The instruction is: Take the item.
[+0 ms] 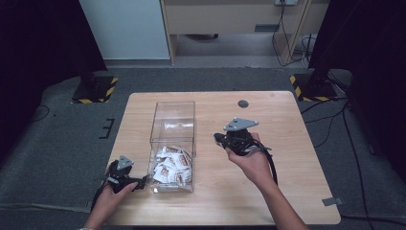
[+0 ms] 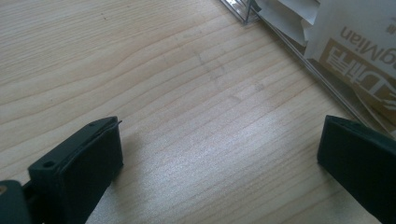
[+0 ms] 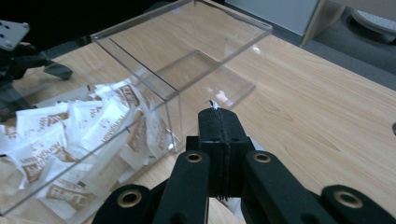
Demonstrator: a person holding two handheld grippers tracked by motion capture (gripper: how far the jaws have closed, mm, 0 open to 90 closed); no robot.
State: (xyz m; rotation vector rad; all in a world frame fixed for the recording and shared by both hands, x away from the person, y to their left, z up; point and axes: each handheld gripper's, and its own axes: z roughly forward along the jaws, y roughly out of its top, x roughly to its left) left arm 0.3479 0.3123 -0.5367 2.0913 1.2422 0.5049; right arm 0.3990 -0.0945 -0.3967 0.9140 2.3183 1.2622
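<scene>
A clear plastic box [image 1: 173,108] stands on the wooden table [image 1: 287,124], with several white sachets [image 1: 171,167] piled at its near end. My left gripper [image 1: 142,182] rests on the table by the box's near left corner. Its jaws [image 2: 219,158] stand open over bare wood, and a sachet [image 2: 355,51] shows behind the box wall. My right gripper [image 1: 218,139] hovers just right of the box. Its jaws [image 3: 217,116] are pressed together, with a thin white edge peeking out at the tip, seemingly a sachet. The box [image 3: 187,28] and its sachets [image 3: 70,126] lie to the left.
A small round hole [image 1: 243,103] sits in the table near its far edge. Bare wood stretches right of the box. Dark stands with yellow-black bases [image 1: 95,88] flank the table on grey carpet. The left gripper [image 3: 18,51] appears beyond the box in the right gripper view.
</scene>
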